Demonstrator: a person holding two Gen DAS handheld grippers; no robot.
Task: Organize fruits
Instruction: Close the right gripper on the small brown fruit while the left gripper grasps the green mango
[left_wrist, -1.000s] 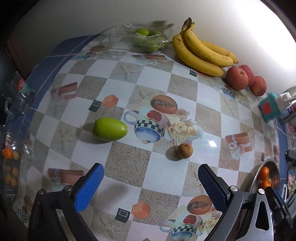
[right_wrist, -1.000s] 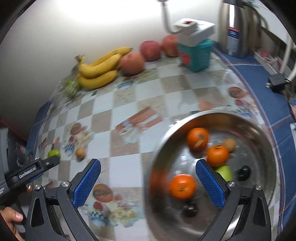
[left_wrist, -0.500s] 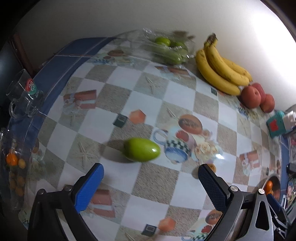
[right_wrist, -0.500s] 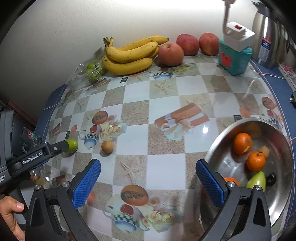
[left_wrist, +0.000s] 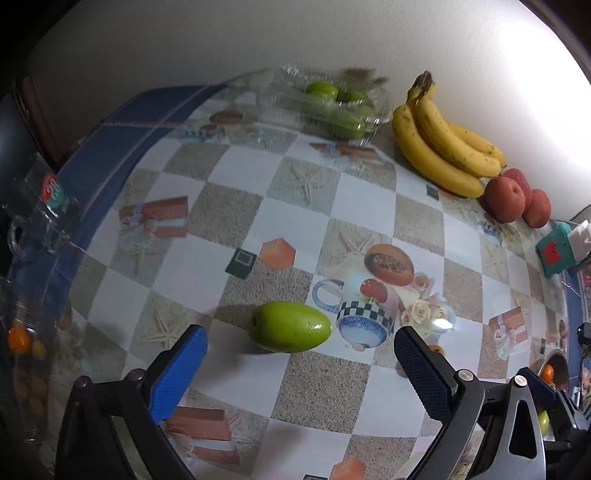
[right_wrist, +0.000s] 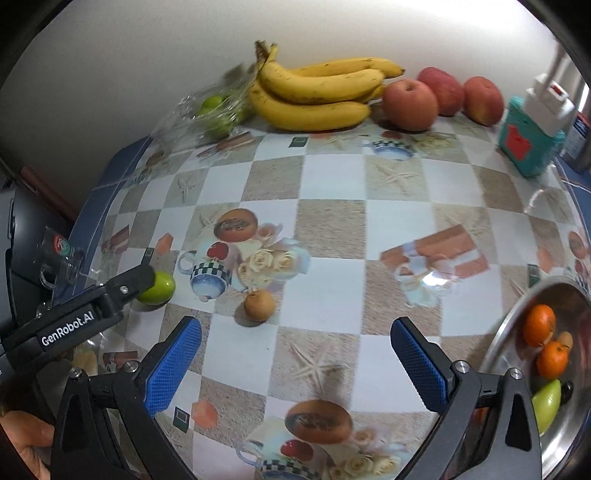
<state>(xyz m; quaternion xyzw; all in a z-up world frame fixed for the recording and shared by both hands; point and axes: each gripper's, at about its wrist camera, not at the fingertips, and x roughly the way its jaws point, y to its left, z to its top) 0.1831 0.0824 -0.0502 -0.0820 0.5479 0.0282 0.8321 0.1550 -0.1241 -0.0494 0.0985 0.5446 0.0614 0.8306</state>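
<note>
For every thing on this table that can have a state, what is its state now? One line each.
left gripper: open, empty, fingers either side of the green fruit, not touching
right gripper: open, empty, above the tablecloth
green fruit: lying on its side, free
small brown fruit: loose on the table
metal bowl: holding several fruits
bananas: bunched, by the wall
clear plastic container: green fruits inside

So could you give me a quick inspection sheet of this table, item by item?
Surface: table under a checked patterned cloth.
Job's things: green mango and a small brown fruit lie loose; metal bowl holds oranges.
Clutter: bananas, apples, clear box of green fruit, teal box, glass mug.
Grippers: left gripper open, before the mango; right gripper open, empty.
Cables: nothing seen.
Surroundings: plain wall.
</note>
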